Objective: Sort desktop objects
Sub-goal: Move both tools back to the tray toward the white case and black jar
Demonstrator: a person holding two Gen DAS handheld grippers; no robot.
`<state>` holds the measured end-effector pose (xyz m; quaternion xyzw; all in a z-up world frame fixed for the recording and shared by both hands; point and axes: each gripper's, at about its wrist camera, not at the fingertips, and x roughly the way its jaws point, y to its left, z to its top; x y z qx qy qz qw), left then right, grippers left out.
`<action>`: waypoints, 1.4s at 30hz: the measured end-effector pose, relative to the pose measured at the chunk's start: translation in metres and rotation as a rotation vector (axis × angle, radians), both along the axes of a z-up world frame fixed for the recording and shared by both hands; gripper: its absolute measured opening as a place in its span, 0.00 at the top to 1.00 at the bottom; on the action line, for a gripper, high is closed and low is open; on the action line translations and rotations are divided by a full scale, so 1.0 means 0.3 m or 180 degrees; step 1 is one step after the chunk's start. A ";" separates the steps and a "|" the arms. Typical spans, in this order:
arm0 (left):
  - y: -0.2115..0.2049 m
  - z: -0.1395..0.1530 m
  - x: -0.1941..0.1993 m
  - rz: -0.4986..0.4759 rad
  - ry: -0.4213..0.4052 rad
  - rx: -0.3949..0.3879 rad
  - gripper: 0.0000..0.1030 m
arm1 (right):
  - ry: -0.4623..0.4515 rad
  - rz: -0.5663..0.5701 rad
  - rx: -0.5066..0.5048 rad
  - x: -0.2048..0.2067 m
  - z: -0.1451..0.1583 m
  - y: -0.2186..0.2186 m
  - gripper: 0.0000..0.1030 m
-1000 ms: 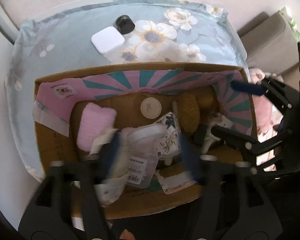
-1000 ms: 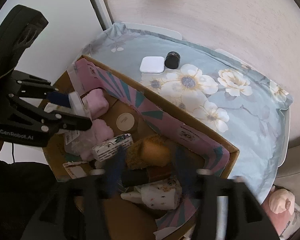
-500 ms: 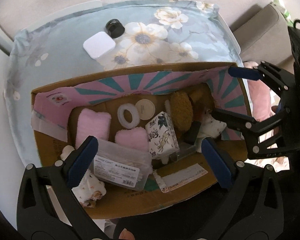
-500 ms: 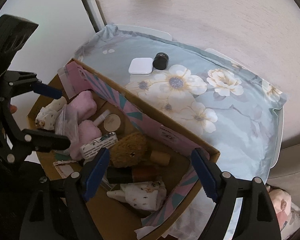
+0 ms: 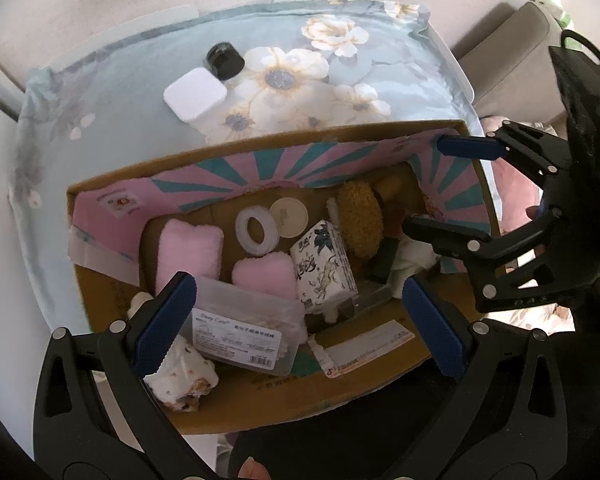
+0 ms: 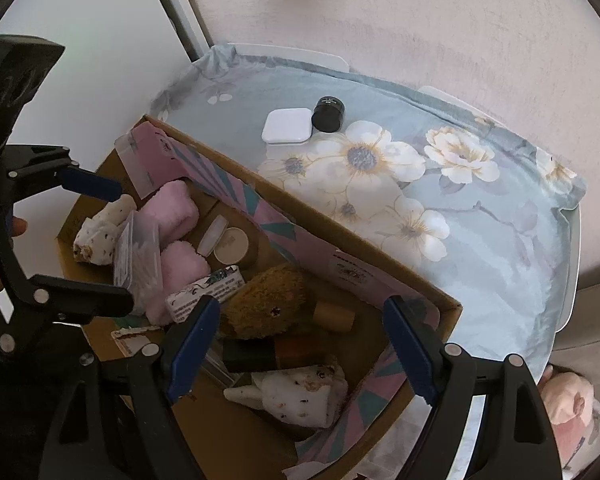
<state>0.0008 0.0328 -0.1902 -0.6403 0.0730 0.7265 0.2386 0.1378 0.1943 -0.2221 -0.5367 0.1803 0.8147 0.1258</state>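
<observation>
A cardboard box (image 5: pixel 260 392) with a pink-and-teal inner flap holds several items: a clear plastic cotton swab case (image 5: pixel 246 326), two pink fluffy pads (image 5: pixel 188 252), a tissue pack (image 5: pixel 324 266), a brown plush (image 5: pixel 360 220), a tape ring (image 5: pixel 257 229) and a round cream lid (image 5: pixel 288 217). My left gripper (image 5: pixel 300 324) is open and empty above the box's near side. My right gripper (image 6: pixel 300 348) is open and empty over the box's right end, above a dark bottle (image 6: pixel 268 354) and a white spotted cloth (image 6: pixel 300 396). The box also shows in the right wrist view (image 6: pixel 440 300).
A white square case (image 5: pixel 194 94) and a black jar (image 5: pixel 225 60) lie on the floral tablecloth (image 5: pixel 340 80) beyond the box. They also show in the right wrist view, the white case (image 6: pixel 287 126) and the jar (image 6: pixel 329 114). A beige sofa (image 5: pixel 512 64) stands at right.
My left gripper opened and let go of the clear swab case, which now lies in the box. Both grippers drew back and upward from the box.
</observation>
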 end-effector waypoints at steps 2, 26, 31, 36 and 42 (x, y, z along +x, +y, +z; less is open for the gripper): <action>-0.005 0.029 -0.005 -0.0025 0.0072 0.0019 0.00 | 0.0003 -0.0012 -0.0029 -0.003 0.002 0.004 0.22; -0.065 0.146 -0.441 -0.1136 0.0845 -0.0206 0.00 | 0.0326 0.0558 0.0488 -0.206 0.297 0.227 0.22; -0.021 -0.017 -0.564 -0.1433 0.0840 -0.0219 0.00 | 0.0443 0.0985 0.0501 -0.333 0.176 0.272 0.22; 0.005 -0.189 -0.619 -0.1708 0.0699 -0.0272 0.01 | 0.0369 0.1146 0.0472 -0.440 -0.014 0.314 0.22; -0.006 -0.290 -0.660 -0.1583 0.0518 -0.0014 0.01 | 0.0337 0.1278 0.0374 -0.521 -0.143 0.341 0.22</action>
